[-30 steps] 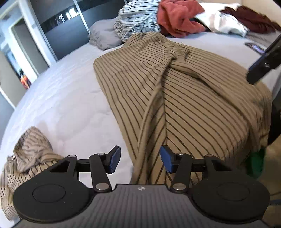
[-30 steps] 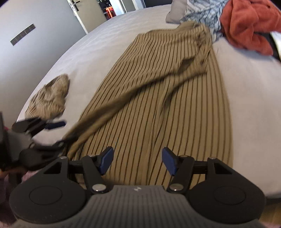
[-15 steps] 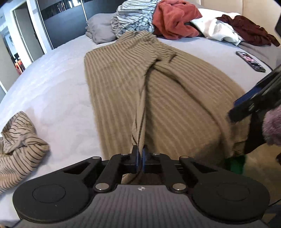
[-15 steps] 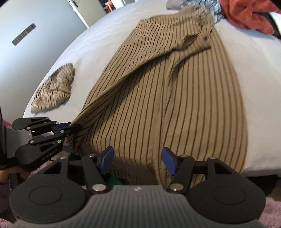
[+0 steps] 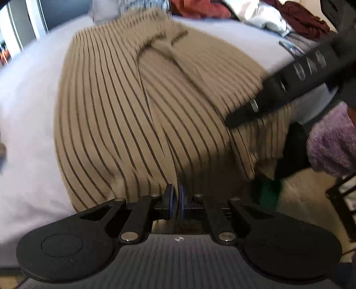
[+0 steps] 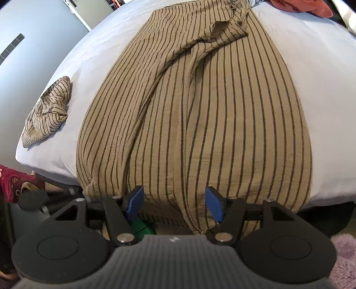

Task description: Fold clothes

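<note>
A tan garment with dark stripes [image 5: 124, 100] lies lengthwise on the bed, its near end hanging over the edge. My left gripper [image 5: 175, 200] is shut on a fold of that near end, the cloth pinched between the blue pads. In the right wrist view the same garment [image 6: 222, 111] fills the middle. My right gripper [image 6: 174, 204] stands open at the hanging hem. Cloth lies between its fingers, and the pads are not pressing on it. One right finger [image 5: 278, 95] crosses the left wrist view, over the garment's right side.
The bed has a pale sheet [image 6: 322, 89]. A small crumpled striped garment [image 6: 46, 111] lies at its left. Piled clothes [image 5: 278, 20] and a phone [image 5: 291, 47] sit at the far end. Below the edge are a green object [image 6: 140, 226] and purple fluffy fabric [image 5: 329, 146].
My left gripper has gone from open to shut on the garment's fold and drawn closer to the bed's edge. My right gripper has sunk toward the hanging hem, still open.
</note>
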Action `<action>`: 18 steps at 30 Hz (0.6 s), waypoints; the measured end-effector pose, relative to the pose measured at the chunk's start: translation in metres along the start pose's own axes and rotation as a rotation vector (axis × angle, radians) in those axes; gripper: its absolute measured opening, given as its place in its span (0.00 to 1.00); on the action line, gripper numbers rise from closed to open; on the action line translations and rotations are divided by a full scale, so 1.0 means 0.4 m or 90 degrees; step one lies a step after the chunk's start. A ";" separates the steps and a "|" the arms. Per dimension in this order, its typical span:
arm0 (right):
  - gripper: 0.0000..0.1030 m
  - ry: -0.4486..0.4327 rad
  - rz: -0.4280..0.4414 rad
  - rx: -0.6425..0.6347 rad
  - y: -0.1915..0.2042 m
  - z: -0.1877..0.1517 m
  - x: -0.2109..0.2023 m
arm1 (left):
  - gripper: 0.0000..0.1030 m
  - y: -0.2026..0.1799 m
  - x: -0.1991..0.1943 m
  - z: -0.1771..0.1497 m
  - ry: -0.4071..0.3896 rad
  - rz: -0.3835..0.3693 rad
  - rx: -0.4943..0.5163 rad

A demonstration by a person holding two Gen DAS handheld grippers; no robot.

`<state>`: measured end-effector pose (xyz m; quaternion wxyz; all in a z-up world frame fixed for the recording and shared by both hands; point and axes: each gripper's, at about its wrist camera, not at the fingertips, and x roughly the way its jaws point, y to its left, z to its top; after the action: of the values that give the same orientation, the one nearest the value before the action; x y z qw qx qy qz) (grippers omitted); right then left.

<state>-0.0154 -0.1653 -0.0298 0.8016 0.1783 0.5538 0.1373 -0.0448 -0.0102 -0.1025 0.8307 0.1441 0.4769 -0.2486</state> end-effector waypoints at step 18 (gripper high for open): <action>0.59 0.046 0.140 -0.109 0.130 -0.094 0.149 | 0.28 0.112 -0.135 -0.140 -0.002 0.147 -0.025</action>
<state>-0.0311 -0.0886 -0.0693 0.7737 0.1636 0.5455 0.2774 -0.0833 0.0687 -0.0838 0.8573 0.1811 0.4605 -0.1418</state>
